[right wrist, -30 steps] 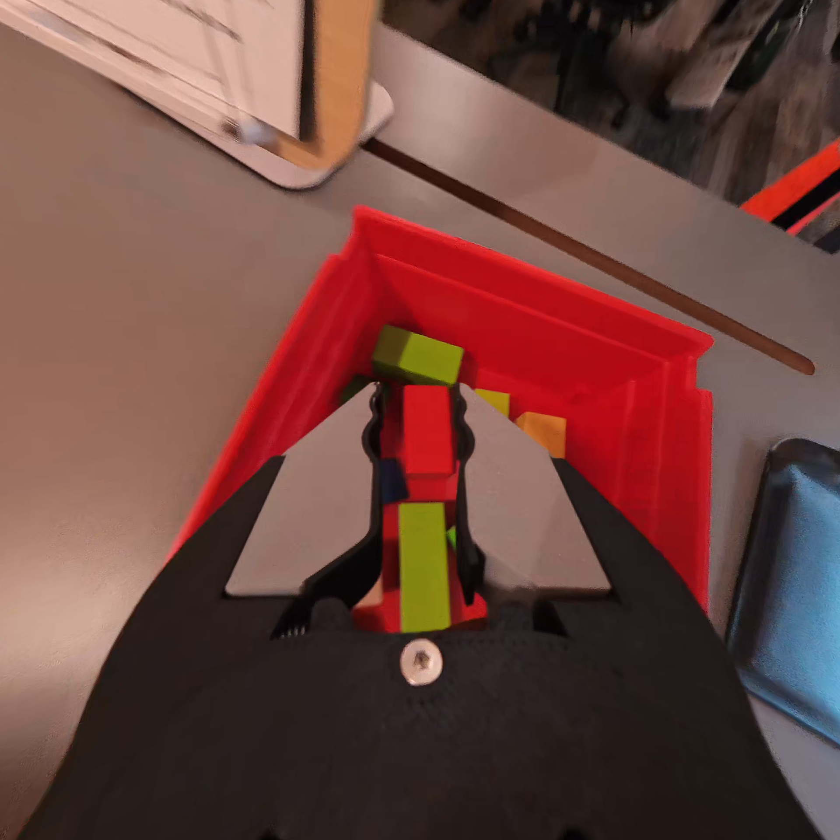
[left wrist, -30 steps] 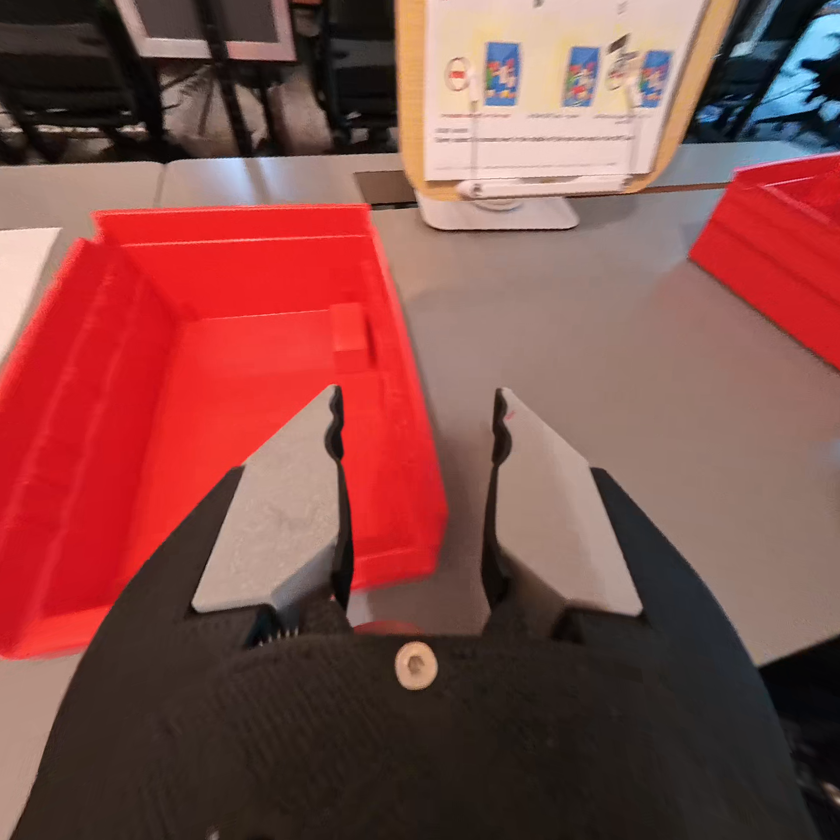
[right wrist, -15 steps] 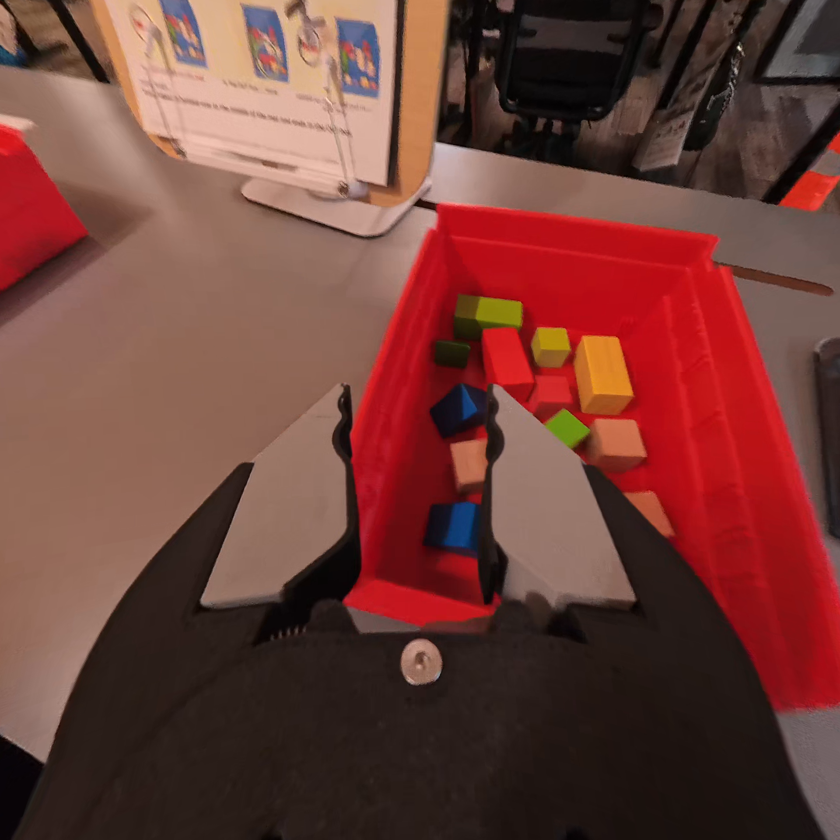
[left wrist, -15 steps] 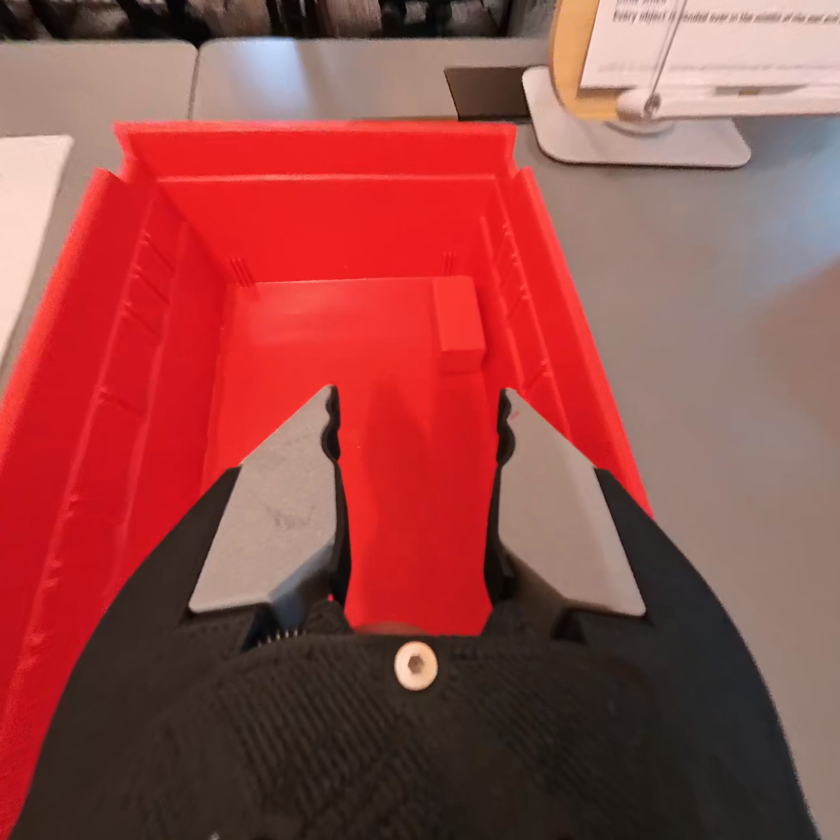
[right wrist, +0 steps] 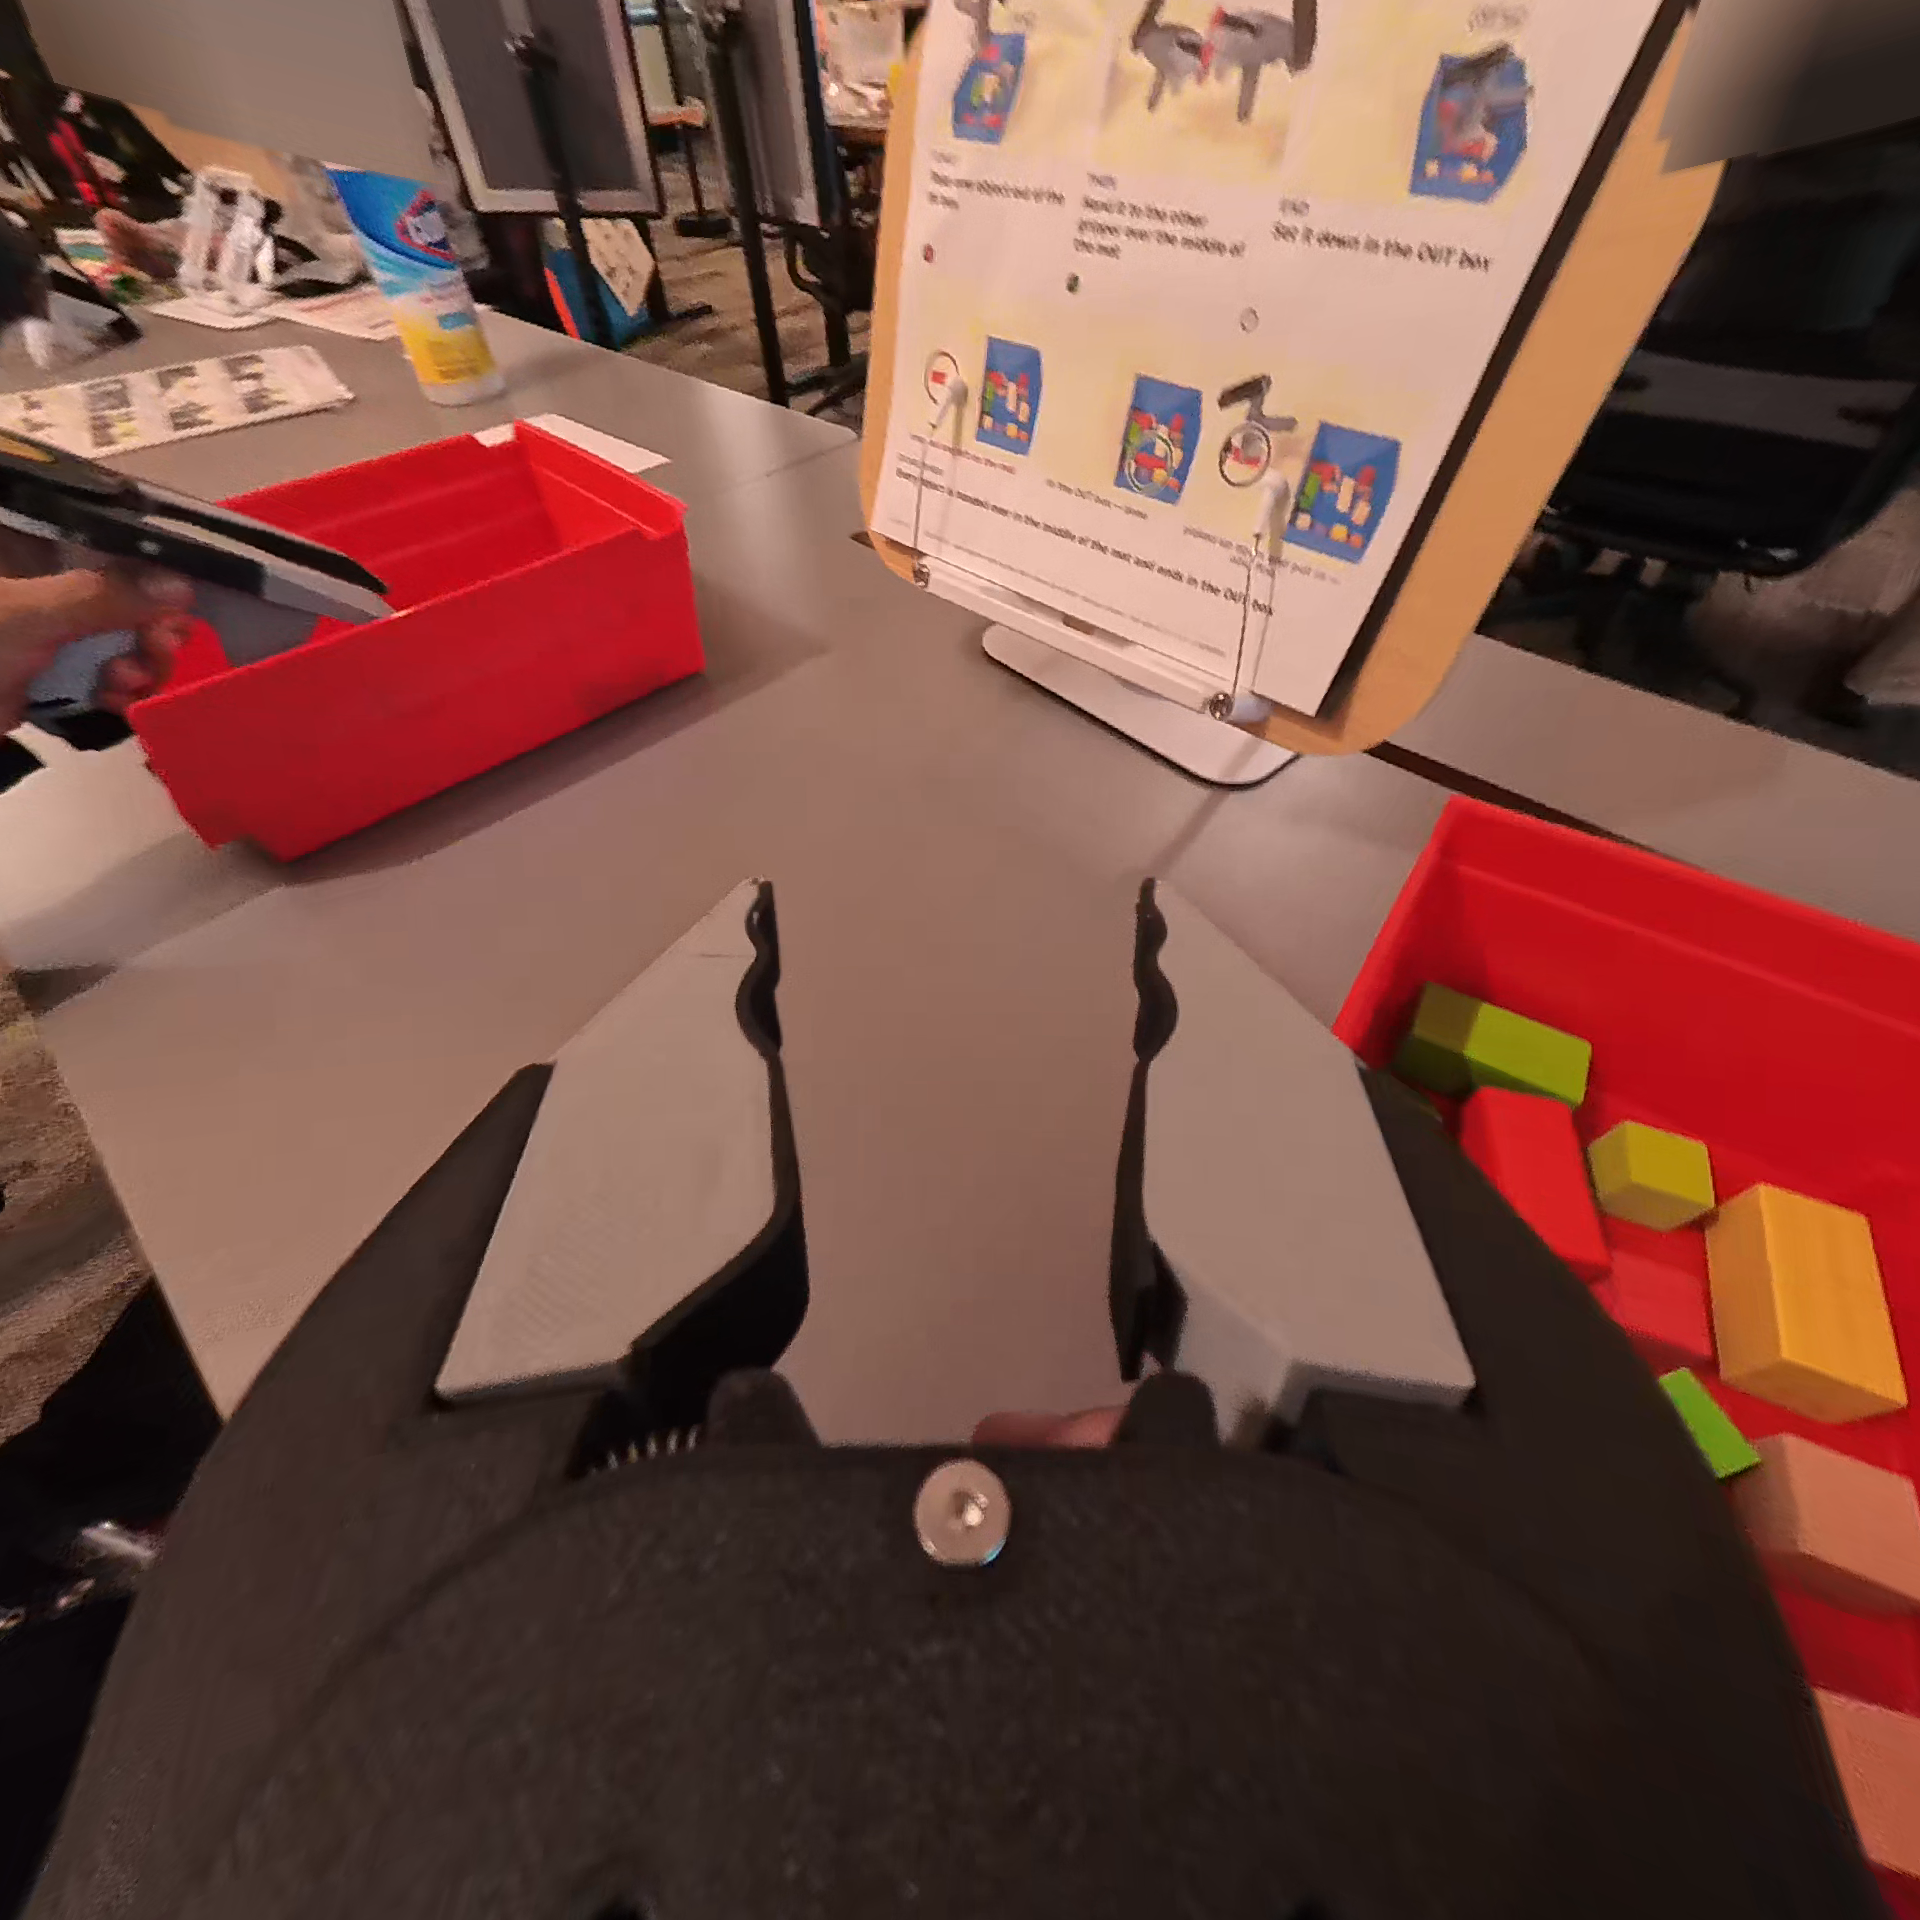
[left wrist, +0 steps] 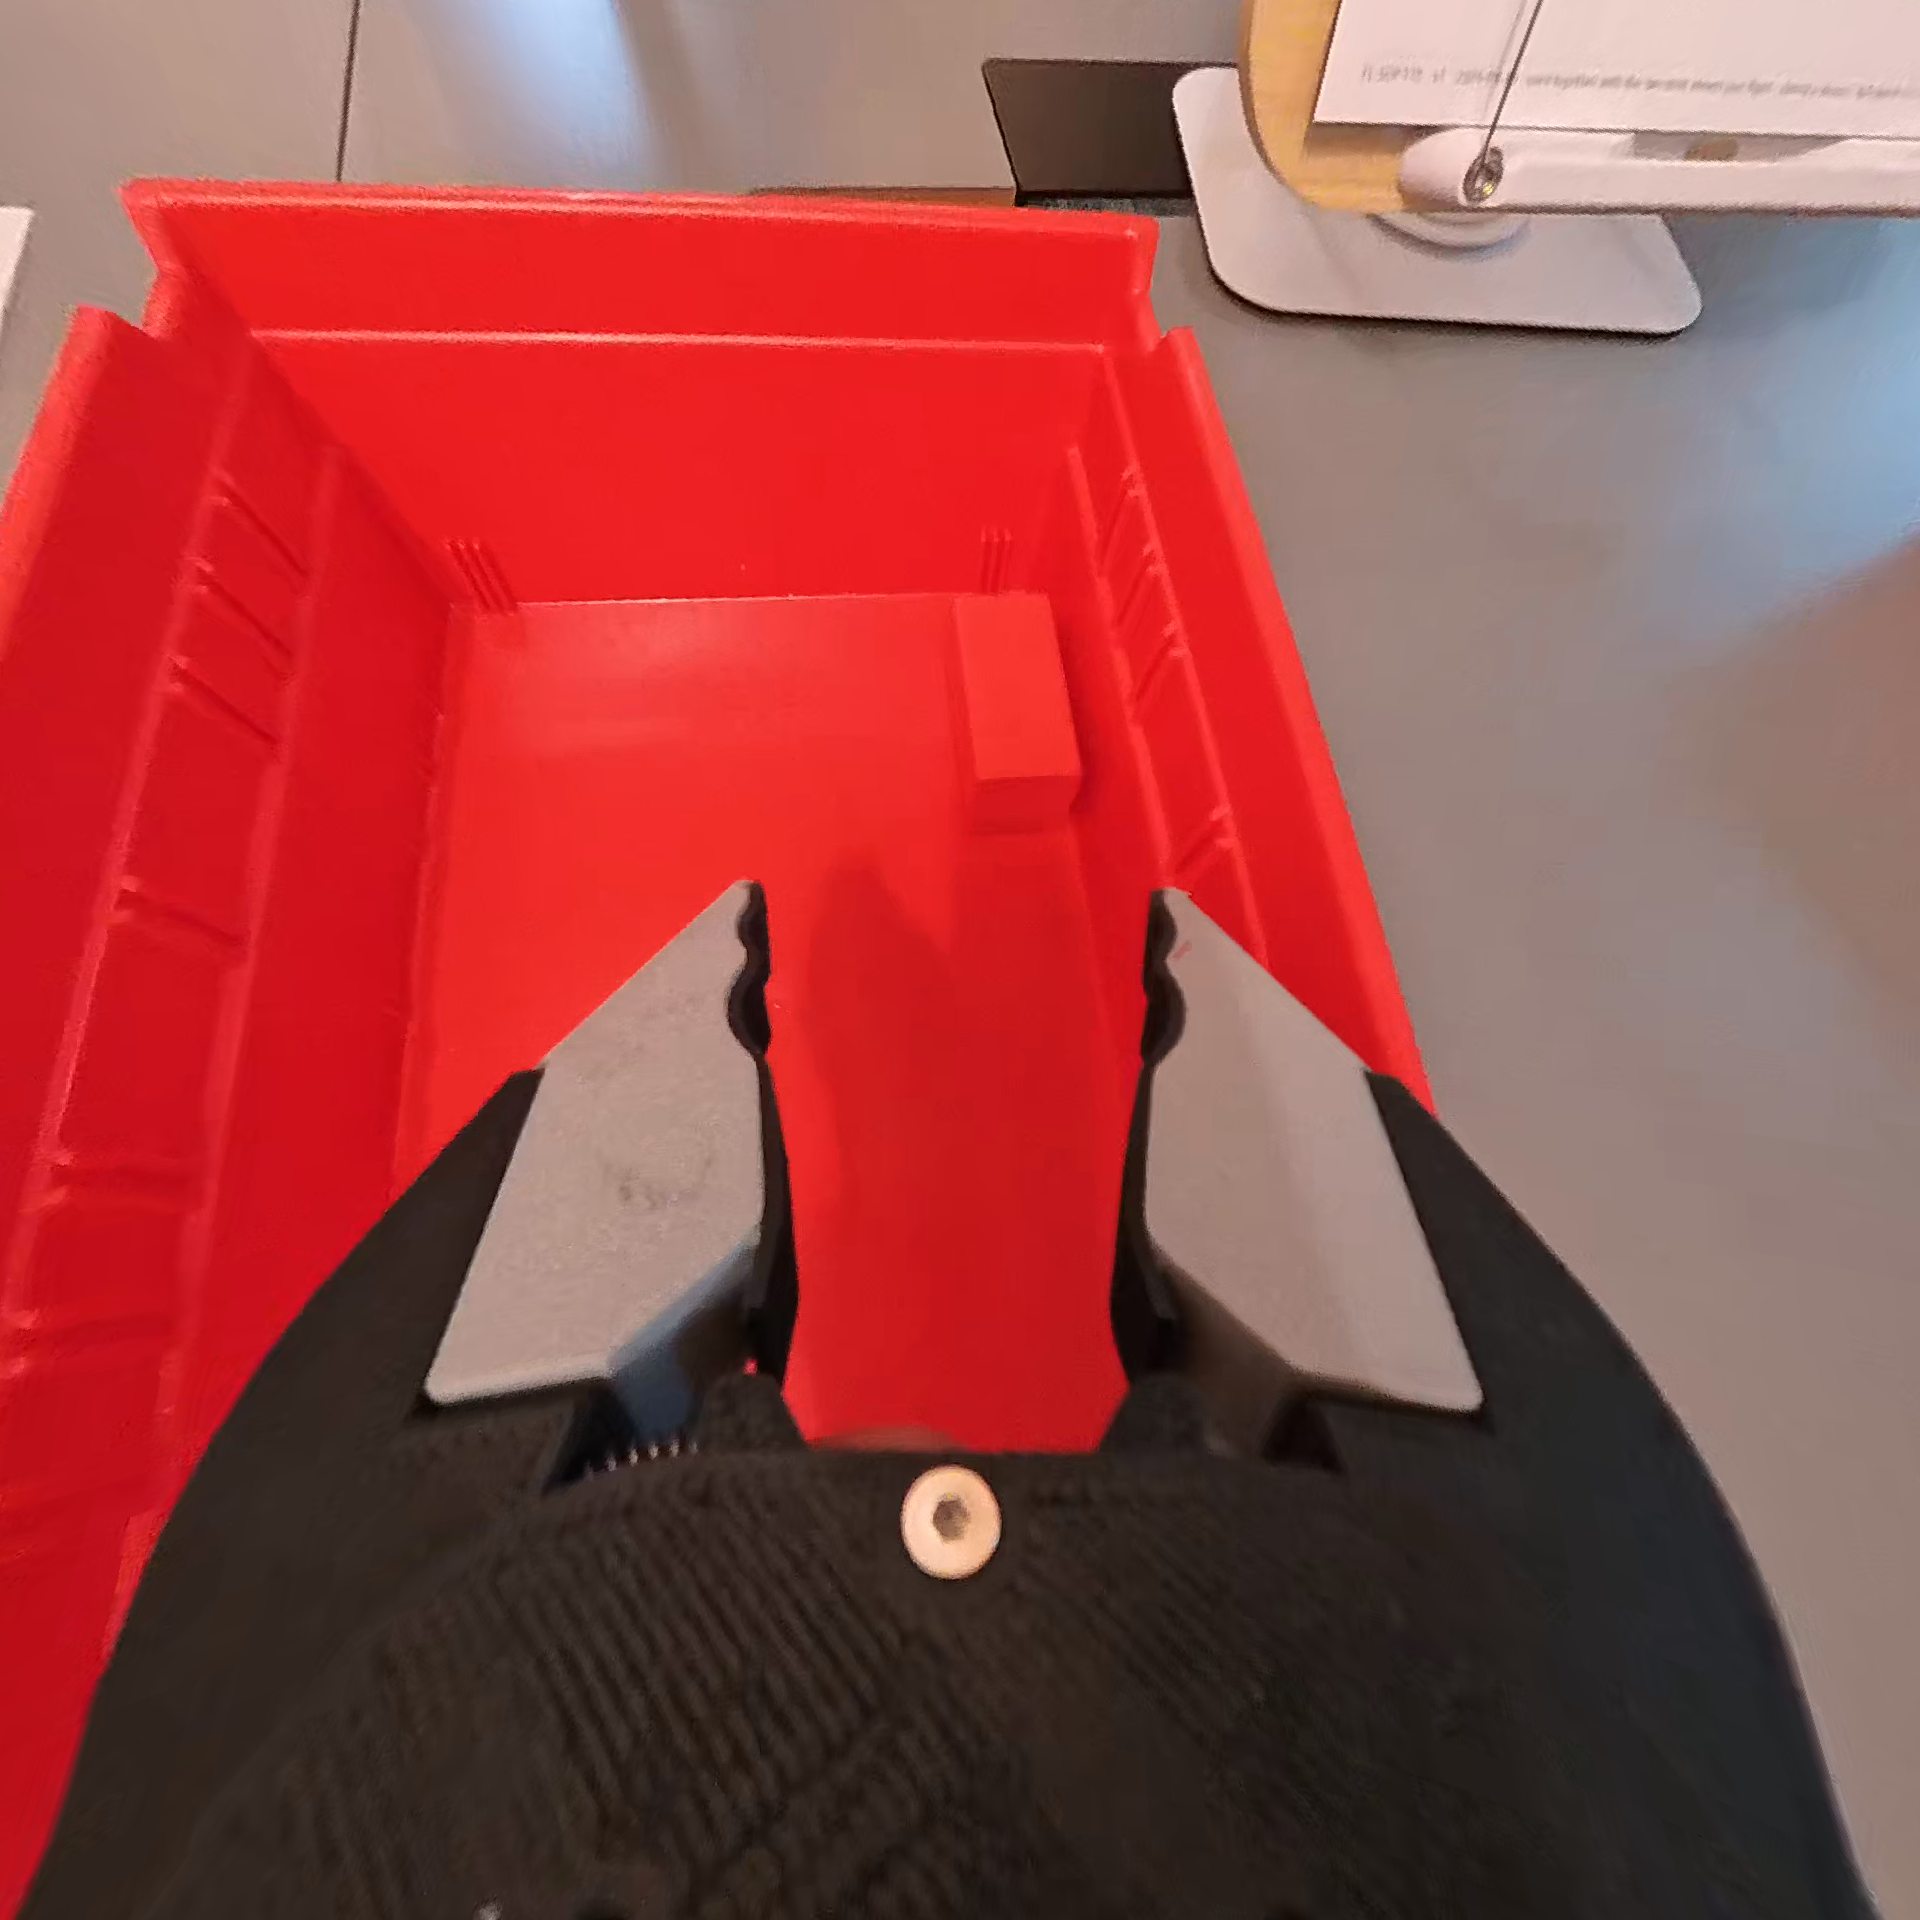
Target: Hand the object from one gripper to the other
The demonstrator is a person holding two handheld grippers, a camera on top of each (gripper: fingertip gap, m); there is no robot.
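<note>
Hovering: two grippers, left (left wrist: 956, 935) and right (right wrist: 951, 925), jaws spread, bare; two red bins (right wrist: 582, 582); one red block (left wrist: 1013, 707).

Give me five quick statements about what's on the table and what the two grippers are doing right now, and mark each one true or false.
1. The left gripper is open over a red bin with nothing between its fingers. True.
2. That bin holds one red block near its far right corner. True.
3. The right gripper is clamped on a green block. False: it is open and empty over the grey table.
4. The bin of coloured blocks sits to the left of the right gripper. False: it is on its right.
5. A document stand stands on the table beyond the right gripper. True.
</note>
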